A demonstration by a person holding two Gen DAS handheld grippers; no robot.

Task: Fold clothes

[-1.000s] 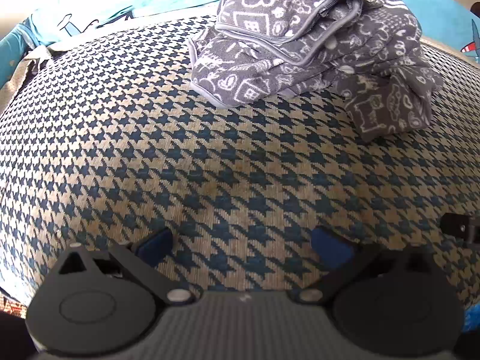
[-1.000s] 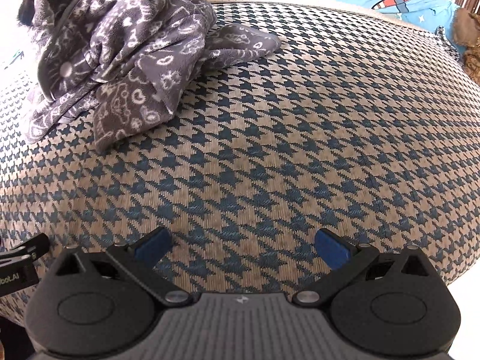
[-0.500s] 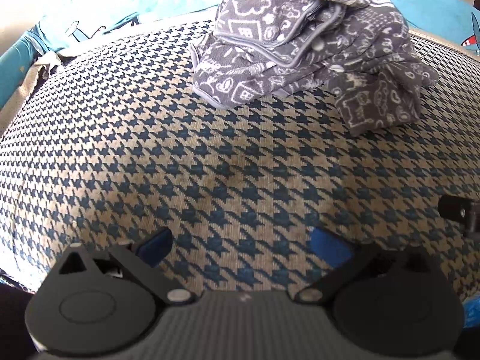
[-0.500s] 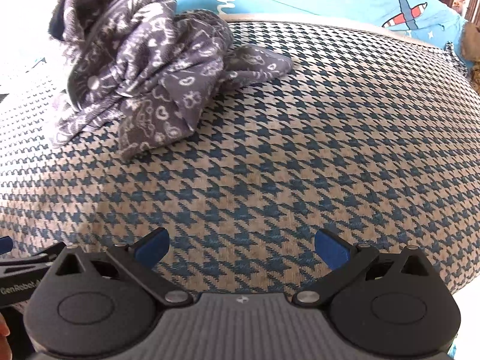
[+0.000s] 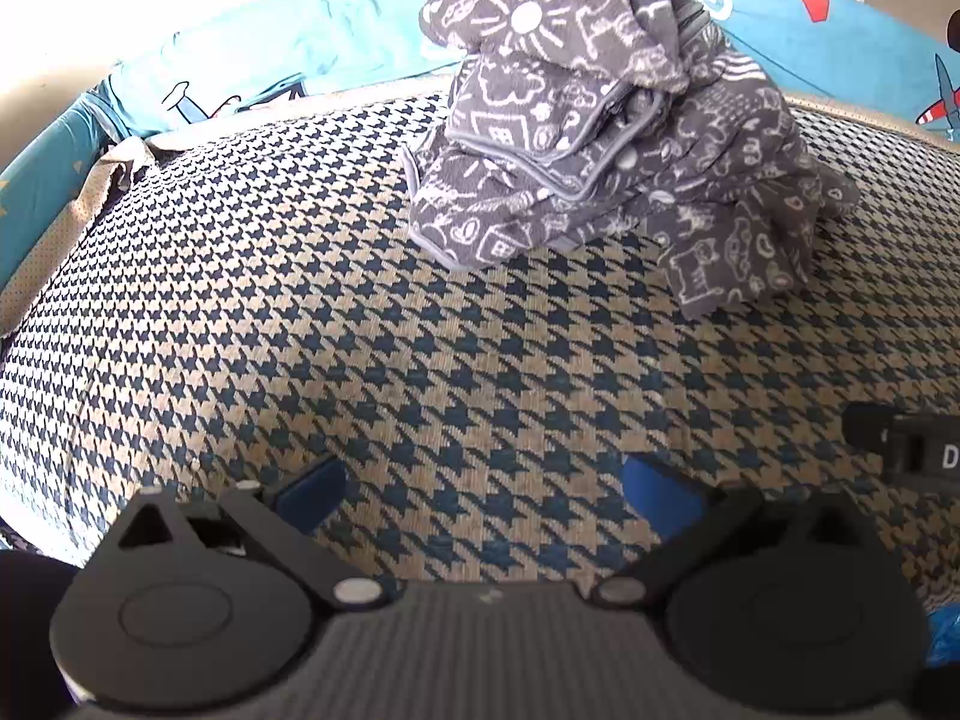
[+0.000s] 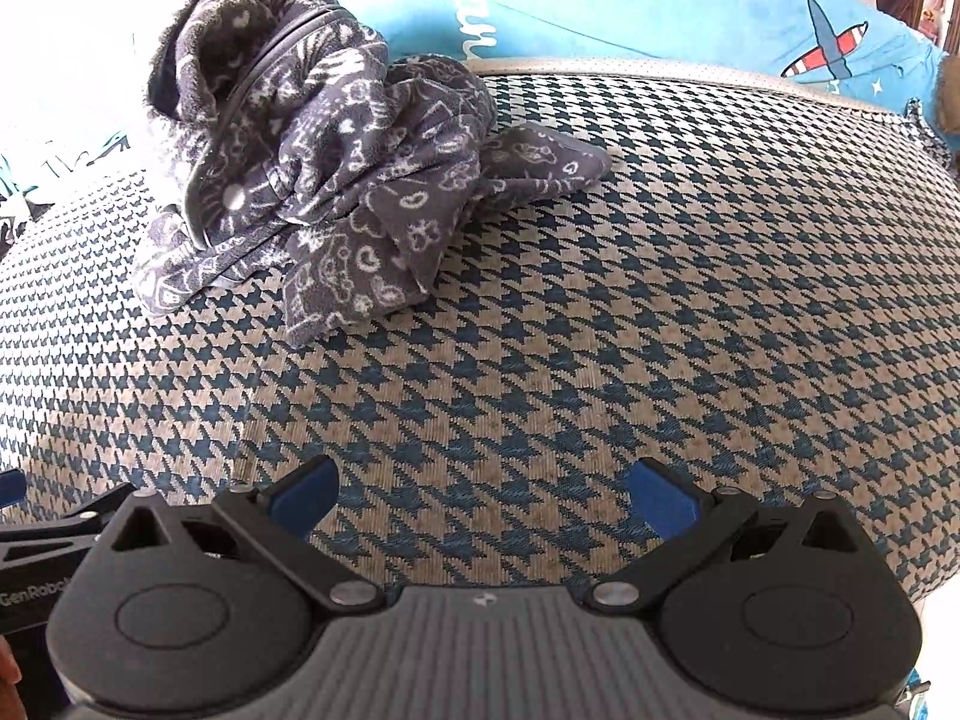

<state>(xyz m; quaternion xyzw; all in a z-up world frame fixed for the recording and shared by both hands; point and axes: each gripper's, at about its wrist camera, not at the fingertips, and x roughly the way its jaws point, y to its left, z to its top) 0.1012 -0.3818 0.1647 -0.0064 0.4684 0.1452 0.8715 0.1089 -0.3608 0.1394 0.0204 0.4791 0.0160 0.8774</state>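
Observation:
A grey fleece garment (image 5: 600, 144) with white doodle prints lies crumpled in a heap at the far side of a houndstooth-patterned cushion (image 5: 360, 330). In the right wrist view the same garment (image 6: 324, 180) sits at the upper left, one flap stretching right. My left gripper (image 5: 486, 489) stands open over bare cushion, well short of the heap. My right gripper (image 6: 483, 495) is likewise open, nothing between its blue fingertips, with the heap ahead and to its left.
A turquoise sheet (image 5: 300, 42) with aeroplane prints borders the cushion at the back, also the turquoise sheet (image 6: 660, 12) in the right view. Part of the other gripper (image 5: 912, 450) shows at the left view's right edge. The cushion surface (image 6: 660, 300) spreads wide to the right of the heap.
Both grippers have pulled back and tilted up, so the heap sits lower in each view and more of the turquoise sheet shows. Both stay open.

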